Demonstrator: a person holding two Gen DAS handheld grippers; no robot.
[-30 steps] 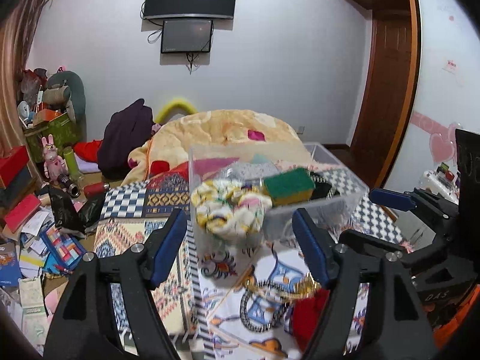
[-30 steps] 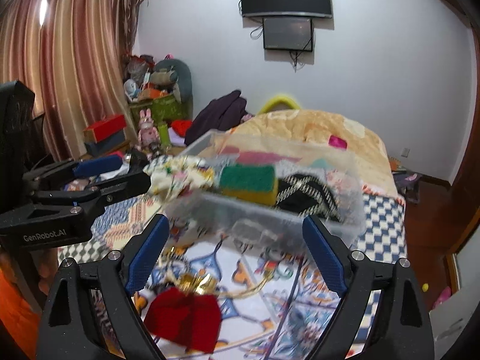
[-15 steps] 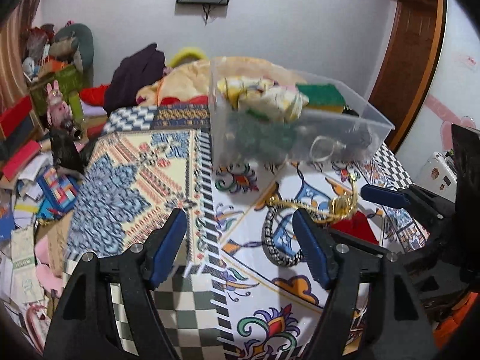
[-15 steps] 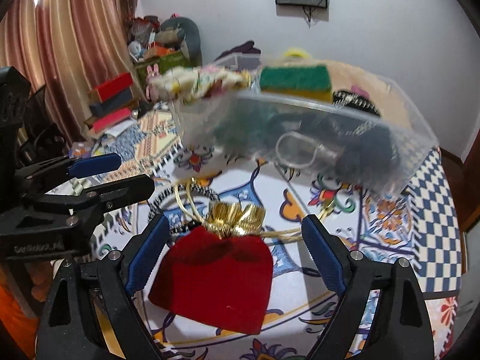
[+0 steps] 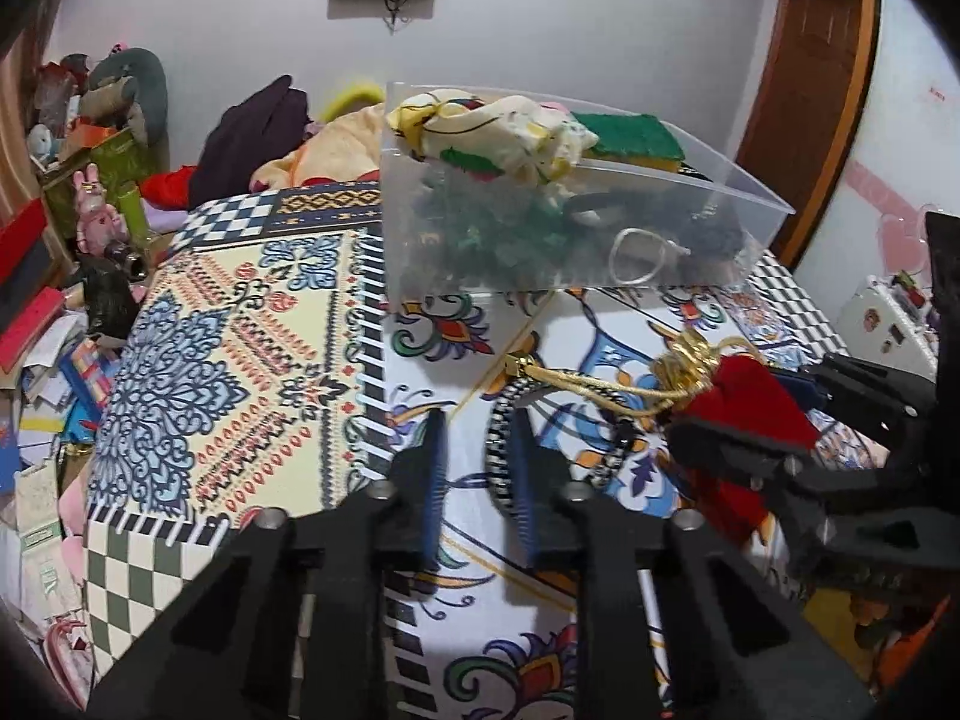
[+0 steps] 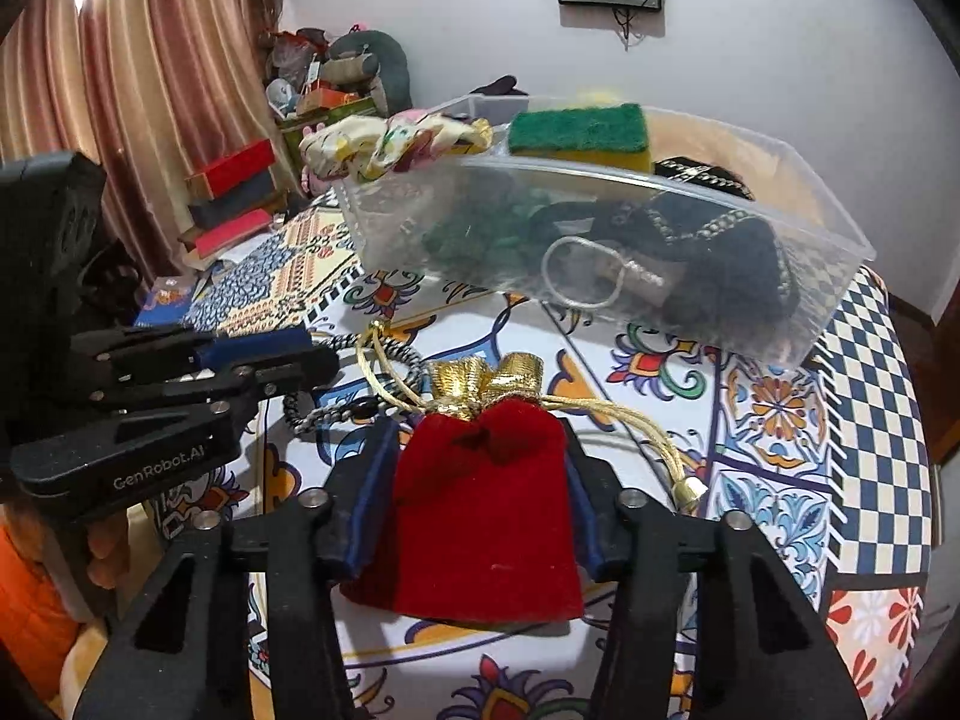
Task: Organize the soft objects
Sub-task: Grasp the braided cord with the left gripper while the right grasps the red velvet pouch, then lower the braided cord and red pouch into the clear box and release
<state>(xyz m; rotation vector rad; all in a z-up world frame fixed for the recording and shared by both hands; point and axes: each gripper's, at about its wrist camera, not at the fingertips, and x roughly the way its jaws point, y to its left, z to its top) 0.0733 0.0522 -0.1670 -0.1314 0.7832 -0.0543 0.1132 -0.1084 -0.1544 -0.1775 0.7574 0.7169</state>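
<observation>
A red velvet pouch with a gold drawstring top lies on the patterned tablecloth; my right gripper is shut on its sides. It also shows in the left wrist view. A black-and-white braided hair band lies beside it; my left gripper is shut on its left edge. The left gripper shows in the right wrist view. A clear plastic bin behind holds a floral scrunchie, a green-and-yellow sponge and dark soft items.
The patterned tablecloth covers the table. Clutter of books, boxes and a pink rabbit toy lies on the floor at left. A bed with a blanket stands behind the table.
Both grippers dropped down and forward to the table and closed: the right onto the red pouch, the left onto the braided band. The bin now sits farther up in both views.
</observation>
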